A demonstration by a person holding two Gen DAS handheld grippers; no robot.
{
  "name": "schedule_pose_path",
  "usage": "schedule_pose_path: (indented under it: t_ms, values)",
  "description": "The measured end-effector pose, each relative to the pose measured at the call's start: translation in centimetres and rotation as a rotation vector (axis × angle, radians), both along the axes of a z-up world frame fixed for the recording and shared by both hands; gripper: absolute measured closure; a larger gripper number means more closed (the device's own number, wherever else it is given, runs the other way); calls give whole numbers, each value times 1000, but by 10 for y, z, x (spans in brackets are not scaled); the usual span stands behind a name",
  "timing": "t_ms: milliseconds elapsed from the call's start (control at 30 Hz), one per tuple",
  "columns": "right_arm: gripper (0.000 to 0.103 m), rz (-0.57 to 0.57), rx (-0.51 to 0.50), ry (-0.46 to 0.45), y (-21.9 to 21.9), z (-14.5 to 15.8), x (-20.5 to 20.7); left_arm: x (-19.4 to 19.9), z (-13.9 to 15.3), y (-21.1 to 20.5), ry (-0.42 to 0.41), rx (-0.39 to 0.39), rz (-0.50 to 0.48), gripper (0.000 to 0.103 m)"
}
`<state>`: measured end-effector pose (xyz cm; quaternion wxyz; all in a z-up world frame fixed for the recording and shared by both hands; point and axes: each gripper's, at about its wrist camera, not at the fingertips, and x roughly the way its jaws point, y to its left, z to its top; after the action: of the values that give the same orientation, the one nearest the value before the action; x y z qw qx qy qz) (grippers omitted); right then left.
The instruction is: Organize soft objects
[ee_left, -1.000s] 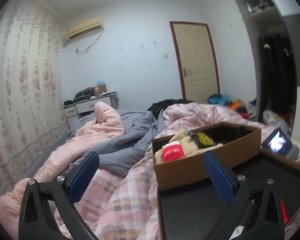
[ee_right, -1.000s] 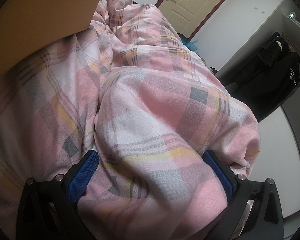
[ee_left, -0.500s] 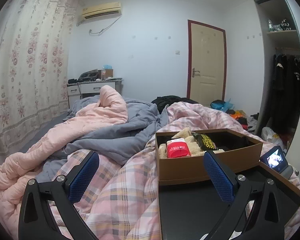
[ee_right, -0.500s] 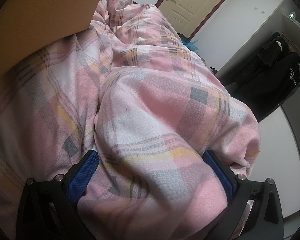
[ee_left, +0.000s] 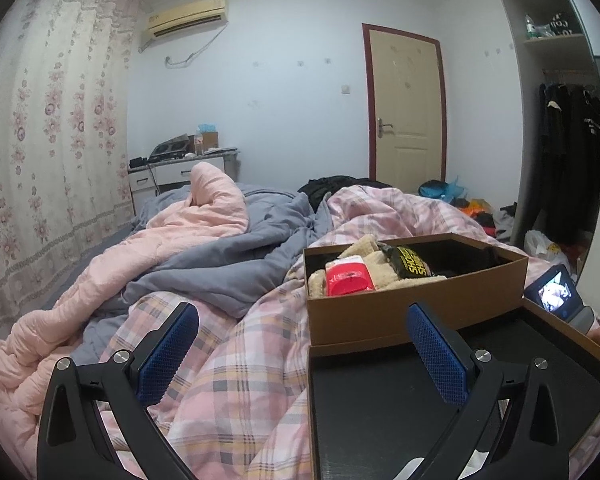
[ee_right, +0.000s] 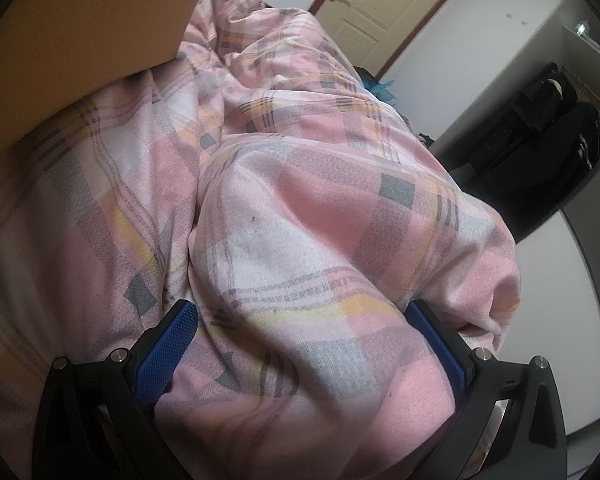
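Meanwhile, left claw (ee_left: pixel 302 354) wide — right claw (ee_right: pixel 302 350) straddling plaid quilt (ee_right: pixel 320 220)

White-walled bedroom (ee_left: pixel 284 92), floral curtain (ee_left: pixel 52 128), possibly daylit.

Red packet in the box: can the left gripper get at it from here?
Probably yes. The left gripper is open and empty, the box has no lid on, and the red packet lies on top, uncovered.
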<state>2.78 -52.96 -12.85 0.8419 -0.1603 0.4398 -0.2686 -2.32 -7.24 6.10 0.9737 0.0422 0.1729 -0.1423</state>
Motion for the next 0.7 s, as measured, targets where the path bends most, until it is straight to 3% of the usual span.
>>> schedule_pose_path:
  t_ms: [233, 333, 433, 533, 700]
  values:
    - [1, 8, -1, 12, -8, -3, 9, -1, -1, -2, -4, 1, -6, 0]
    - [1, 72, -5, 121, -9, -1, 19, -2, -1, 0, -4, -10, -9, 0]
    - [1, 85, 83, 108, -26, 8, 15, -2, 1, 3, 5, -26, -15, 0]
    - [1, 108, 205, 2, -39, 36, -7, -3, 7, 4, 10, -31, -27, 0]
    - [1, 116, 290, -218, -59, 110, -58, -1, 23, -6, 53, 6, -92, 0]
